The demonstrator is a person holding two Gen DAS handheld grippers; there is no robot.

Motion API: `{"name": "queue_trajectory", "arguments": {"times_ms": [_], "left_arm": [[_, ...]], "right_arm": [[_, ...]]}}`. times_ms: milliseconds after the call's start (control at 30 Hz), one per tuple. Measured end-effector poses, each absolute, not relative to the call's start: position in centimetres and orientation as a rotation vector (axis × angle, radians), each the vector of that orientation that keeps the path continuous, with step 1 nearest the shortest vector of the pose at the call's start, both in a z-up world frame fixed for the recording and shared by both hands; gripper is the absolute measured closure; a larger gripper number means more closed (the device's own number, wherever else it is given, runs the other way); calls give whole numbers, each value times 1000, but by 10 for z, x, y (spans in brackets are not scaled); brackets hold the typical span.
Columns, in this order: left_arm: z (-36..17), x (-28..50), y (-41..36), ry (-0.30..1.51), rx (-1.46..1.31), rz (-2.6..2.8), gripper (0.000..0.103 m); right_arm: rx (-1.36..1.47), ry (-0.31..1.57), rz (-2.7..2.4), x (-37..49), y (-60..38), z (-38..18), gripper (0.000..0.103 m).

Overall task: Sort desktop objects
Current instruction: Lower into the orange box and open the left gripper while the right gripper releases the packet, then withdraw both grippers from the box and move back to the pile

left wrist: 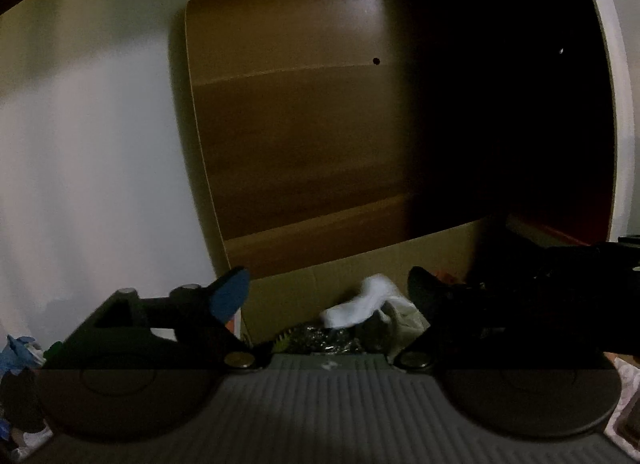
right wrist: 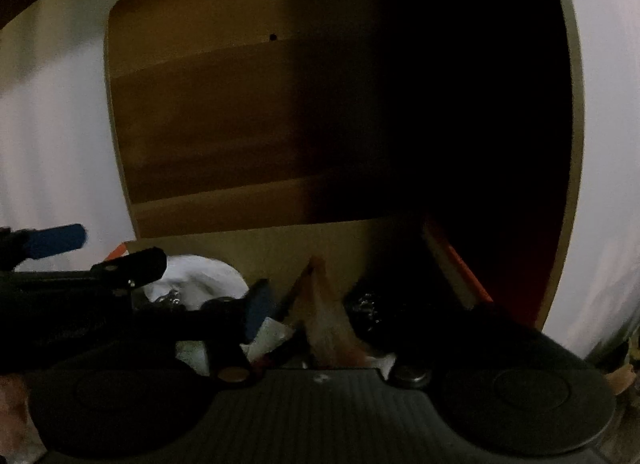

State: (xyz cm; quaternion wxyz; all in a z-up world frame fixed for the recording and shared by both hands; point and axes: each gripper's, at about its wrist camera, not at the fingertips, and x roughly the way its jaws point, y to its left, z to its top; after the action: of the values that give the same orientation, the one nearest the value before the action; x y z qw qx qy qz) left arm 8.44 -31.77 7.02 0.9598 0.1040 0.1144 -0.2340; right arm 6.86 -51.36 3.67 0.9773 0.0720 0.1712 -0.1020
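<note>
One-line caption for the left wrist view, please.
Left claw open over a cardboard box holding crumpled white paper and shiny foil, nothing between its fingers.

Left gripper (left wrist: 326,292) spread wide over a cardboard box (left wrist: 304,284) holding a white cloth (left wrist: 360,306)

A cardboard box (left wrist: 360,264) sits at lower centre. A crumpled cloth (left wrist: 360,304) lies inside it. A wooden panel (left wrist: 300,123) stands behind.
</note>
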Motion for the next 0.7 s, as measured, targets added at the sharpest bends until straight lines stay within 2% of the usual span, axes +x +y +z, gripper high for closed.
{"name": "queue_trajectory", "arguments": {"times_ms": [133, 233, 533, 700], "left_arm": [[73, 78, -314, 211, 207, -473, 0], [76, 73, -311, 199, 205, -477, 0], [74, 35, -261, 173, 192, -462, 0], [69, 19, -210, 171, 167, -402, 0]], "right_arm": [[152, 329, -219, 63, -515, 36, 39], [156, 317, -228, 59, -515, 37, 33], [175, 282, -210, 34, -498, 44, 31], [153, 253, -137, 24, -456, 50, 26]]}}
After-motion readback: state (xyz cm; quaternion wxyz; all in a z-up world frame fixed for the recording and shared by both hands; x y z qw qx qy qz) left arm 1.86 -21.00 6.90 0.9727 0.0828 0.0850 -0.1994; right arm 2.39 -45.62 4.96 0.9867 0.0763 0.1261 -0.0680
